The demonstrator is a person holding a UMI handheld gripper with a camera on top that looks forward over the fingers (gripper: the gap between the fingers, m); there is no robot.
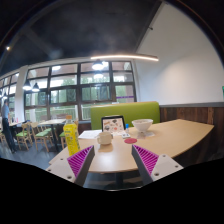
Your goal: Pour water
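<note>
two fingers (80,160) with purple pads are spread wide, holding nothing. between them at twelve o'clock, a small cup (105,139) sits on the wooden table (175,135). beyond it at one o'clock stand a tablet (113,125) and a white bowl (142,126). a yellow bottle (71,138) stands at eleven o'clock beside the left finger.
</note>
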